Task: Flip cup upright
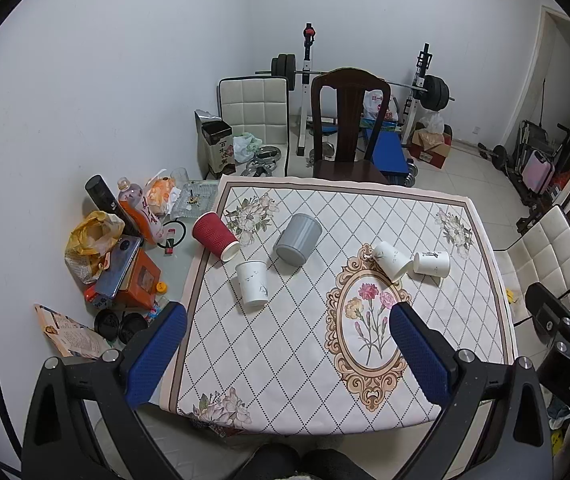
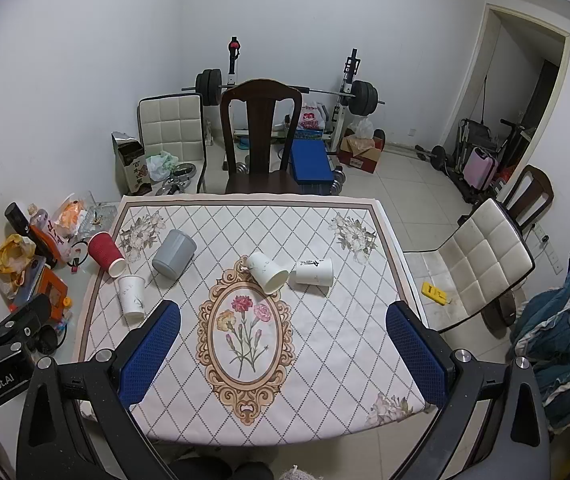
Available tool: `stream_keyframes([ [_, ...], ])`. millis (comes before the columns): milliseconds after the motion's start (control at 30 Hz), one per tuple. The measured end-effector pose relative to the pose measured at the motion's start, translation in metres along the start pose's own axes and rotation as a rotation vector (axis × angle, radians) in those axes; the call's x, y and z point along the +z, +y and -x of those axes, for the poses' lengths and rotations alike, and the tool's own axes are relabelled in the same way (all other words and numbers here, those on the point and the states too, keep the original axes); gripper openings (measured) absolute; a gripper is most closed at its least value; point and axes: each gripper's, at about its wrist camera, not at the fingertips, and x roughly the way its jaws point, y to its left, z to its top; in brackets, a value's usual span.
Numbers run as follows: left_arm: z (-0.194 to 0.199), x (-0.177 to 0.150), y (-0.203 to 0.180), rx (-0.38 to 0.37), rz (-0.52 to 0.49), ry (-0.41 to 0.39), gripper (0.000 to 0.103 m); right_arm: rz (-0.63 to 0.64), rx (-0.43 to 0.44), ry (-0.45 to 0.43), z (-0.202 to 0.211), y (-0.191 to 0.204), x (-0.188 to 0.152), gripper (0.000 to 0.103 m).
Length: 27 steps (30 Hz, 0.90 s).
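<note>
While both grippers hang above the near edge of the table, its floral tablecloth (image 2: 325, 360) spreads beneath them as the broadest thing in view. A dark wooden chair (image 2: 259, 136) stands at the far side, with a barbell rack (image 2: 285, 88) behind it. On the cloth five cups lie on their sides, all untouched: a grey cup (image 2: 174, 254), a red ribbed paper cup (image 2: 106, 254) at the cloth's left border, and three white paper cups, one (image 2: 132, 295) near the left edge below the red one, and two near the centre, one (image 2: 267, 272) with its mouth toward the camera and one (image 2: 314, 272) just to its right. The left gripper (image 1: 287, 334) has its blue-padded jaws spread wide, gripping nothing. The right gripper (image 2: 283, 332) is likewise wide apart and empty, clear of every cup.
</note>
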Motion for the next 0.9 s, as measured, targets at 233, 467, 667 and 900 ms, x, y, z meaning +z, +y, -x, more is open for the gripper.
stream_keyframes([
  [233,0.0009,-0.0007,0.0003,-0.004,0.0,0.002,0.103,0.001,-0.003,-0.005,0.0019,0.0011,-0.0006,0.103],
  [467,0.0021,-0.0025,0.0003,-0.005,-0.001,0.005,0.103,0.002,-0.004,-0.005,0.0038,0.0008,-0.0008,0.103],
  [667,0.0019,-0.0015,-0.0002,-0.005,0.001,0.006,0.103,-0.001,-0.003,-0.007,0.0035,0.0012,-0.0013,0.103],
  [900,0.0022,-0.0036,-0.0023,-0.009,0.0,0.007,0.103,0.0,-0.005,-0.007,0.0037,0.0008,-0.0018,0.103],
])
